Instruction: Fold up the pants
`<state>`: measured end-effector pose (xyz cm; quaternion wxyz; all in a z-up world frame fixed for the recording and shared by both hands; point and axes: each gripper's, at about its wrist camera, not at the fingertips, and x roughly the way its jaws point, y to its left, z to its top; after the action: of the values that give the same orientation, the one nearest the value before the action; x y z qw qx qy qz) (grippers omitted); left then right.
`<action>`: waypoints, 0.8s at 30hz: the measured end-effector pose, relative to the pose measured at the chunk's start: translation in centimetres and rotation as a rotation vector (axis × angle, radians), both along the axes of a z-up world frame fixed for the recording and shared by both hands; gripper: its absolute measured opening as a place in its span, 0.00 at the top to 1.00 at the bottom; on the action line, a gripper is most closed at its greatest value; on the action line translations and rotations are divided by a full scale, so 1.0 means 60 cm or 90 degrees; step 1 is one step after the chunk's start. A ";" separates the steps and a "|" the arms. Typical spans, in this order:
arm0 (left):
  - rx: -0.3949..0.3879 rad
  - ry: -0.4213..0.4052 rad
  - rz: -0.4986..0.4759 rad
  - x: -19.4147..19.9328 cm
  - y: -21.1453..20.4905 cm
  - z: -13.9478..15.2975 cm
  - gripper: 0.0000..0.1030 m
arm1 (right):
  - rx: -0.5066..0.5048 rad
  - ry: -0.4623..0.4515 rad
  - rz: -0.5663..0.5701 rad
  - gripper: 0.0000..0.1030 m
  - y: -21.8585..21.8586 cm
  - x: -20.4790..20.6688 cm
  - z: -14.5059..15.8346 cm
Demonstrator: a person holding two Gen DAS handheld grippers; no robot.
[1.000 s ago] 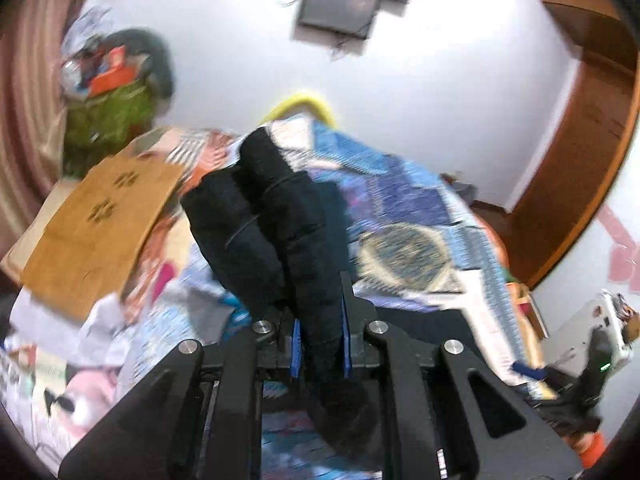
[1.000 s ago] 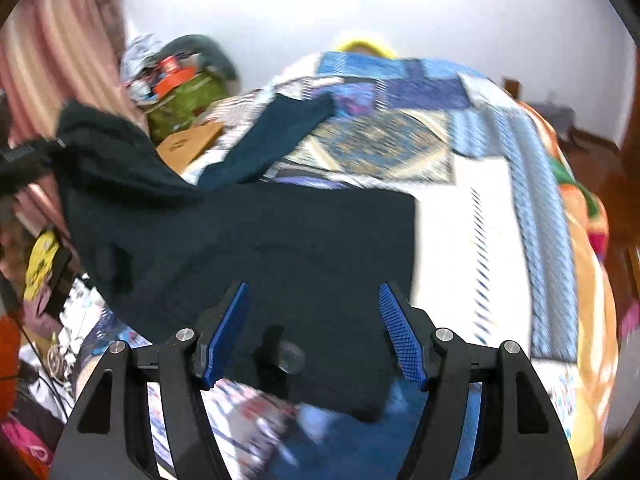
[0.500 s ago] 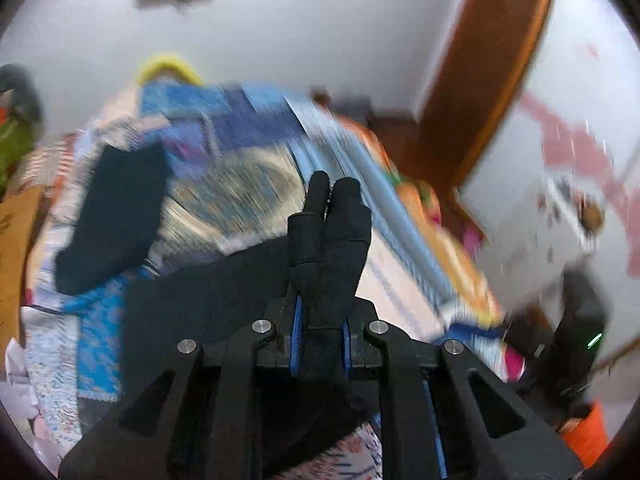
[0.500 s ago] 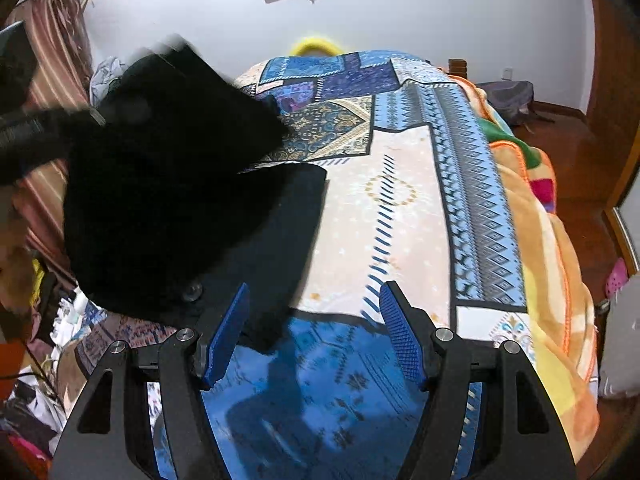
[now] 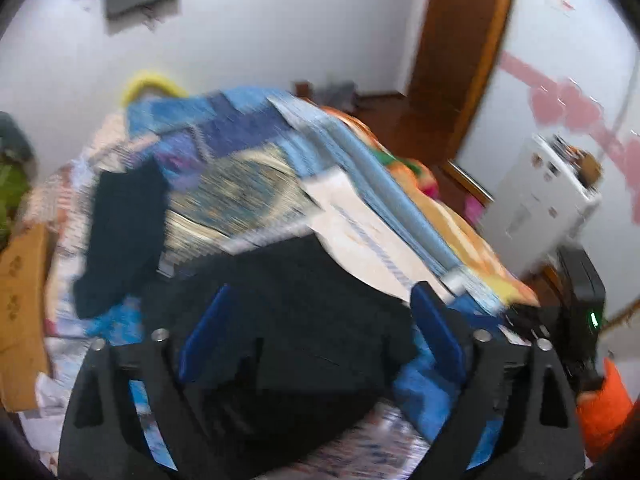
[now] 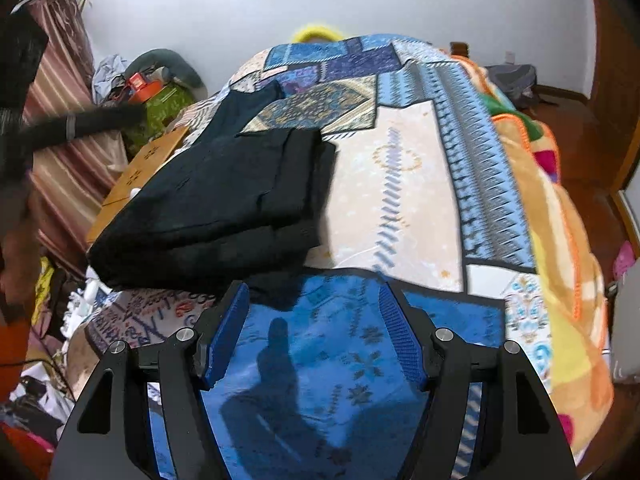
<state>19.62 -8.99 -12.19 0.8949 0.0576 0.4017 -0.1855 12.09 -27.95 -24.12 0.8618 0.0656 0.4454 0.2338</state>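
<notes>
Left claw [image 5: 318,320]: jaws opening, blue pads wide apart over the black pants [image 6: 224,196], cloth between them but not pinched. View blurred. Pants lie folded in a thick stack on the bed's patterned quilt [image 6: 404,184], toward its left edge, one dark leg trailing toward the far end. Right claw [image 6: 316,336]: jaws partly open, empty, above the blue quilt patch just right of the stack.

both wrist views look steeply down from close above the patchwork-quilted bed [image 6: 404,184], facing its far white wall [image 5: 260,40]; both share the folded black pants [image 6: 224,208].
</notes>
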 end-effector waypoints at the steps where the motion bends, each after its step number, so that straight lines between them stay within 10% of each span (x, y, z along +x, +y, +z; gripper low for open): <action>1: 0.015 -0.012 0.017 0.013 0.014 0.003 0.03 | 0.001 0.001 0.007 0.38 0.006 -0.001 -0.001; 7: 0.147 0.023 0.167 0.145 0.126 -0.059 0.01 | -0.002 0.017 0.039 0.38 0.044 0.012 -0.018; 14: 0.252 0.152 0.163 0.228 0.179 -0.220 0.00 | -0.022 0.011 0.080 0.38 0.072 0.041 -0.027; 24: 0.203 0.173 0.191 0.165 0.238 -0.242 0.00 | -0.050 0.019 0.029 0.37 0.029 0.165 -0.027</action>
<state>29.50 5.31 -26.71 0.8298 0.1120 0.5467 0.0093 21.98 -26.18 -25.74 0.8513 0.0249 0.4687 0.2346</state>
